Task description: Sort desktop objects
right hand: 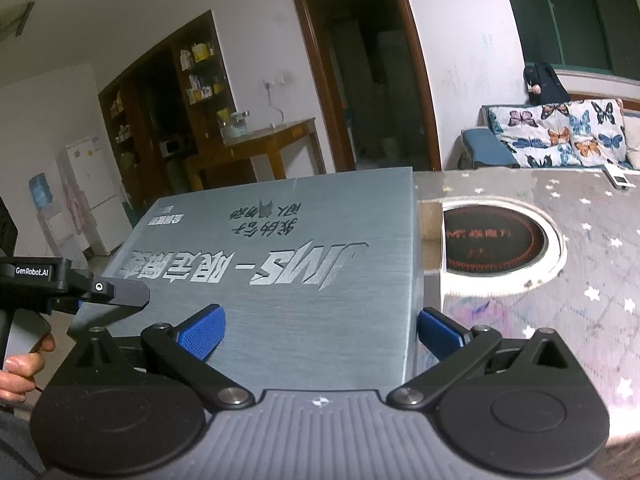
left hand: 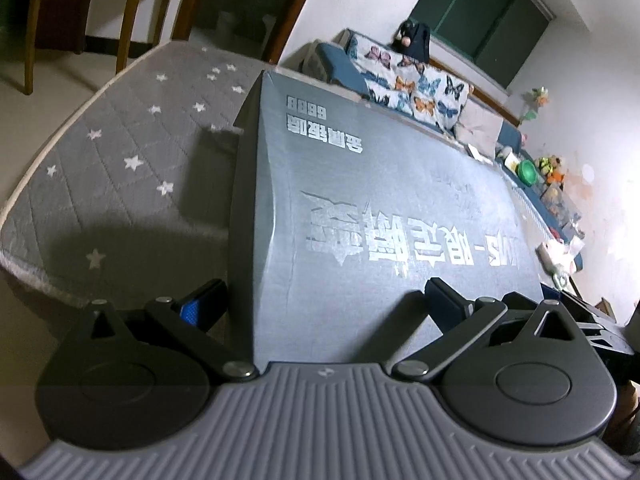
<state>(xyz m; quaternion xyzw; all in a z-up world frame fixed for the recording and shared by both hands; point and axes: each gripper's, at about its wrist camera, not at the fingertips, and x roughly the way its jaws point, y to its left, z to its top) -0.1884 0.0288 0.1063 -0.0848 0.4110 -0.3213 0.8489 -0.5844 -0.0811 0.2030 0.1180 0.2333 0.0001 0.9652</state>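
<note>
A large grey box (left hand: 380, 208) with silver lettering lies on the star-patterned table cover (left hand: 120, 168). My left gripper (left hand: 324, 300) straddles its near left corner, one finger (left hand: 200, 304) beside the box's side wall, the other resting on its lid; the jaws stand wide. In the right wrist view the same box (right hand: 280, 272) fills the middle. My right gripper (right hand: 320, 330) straddles its near right corner, one blue pad (right hand: 200, 332) over the lid, the other beside the right wall. The left gripper (right hand: 100, 294) shows at the box's left edge.
A round induction hob (right hand: 496, 240) sits recessed in the table right of the box. A small white device (right hand: 618, 180) lies at the far table edge. A sofa with butterfly cover (right hand: 560, 136) and a wooden side table (right hand: 256, 148) stand beyond.
</note>
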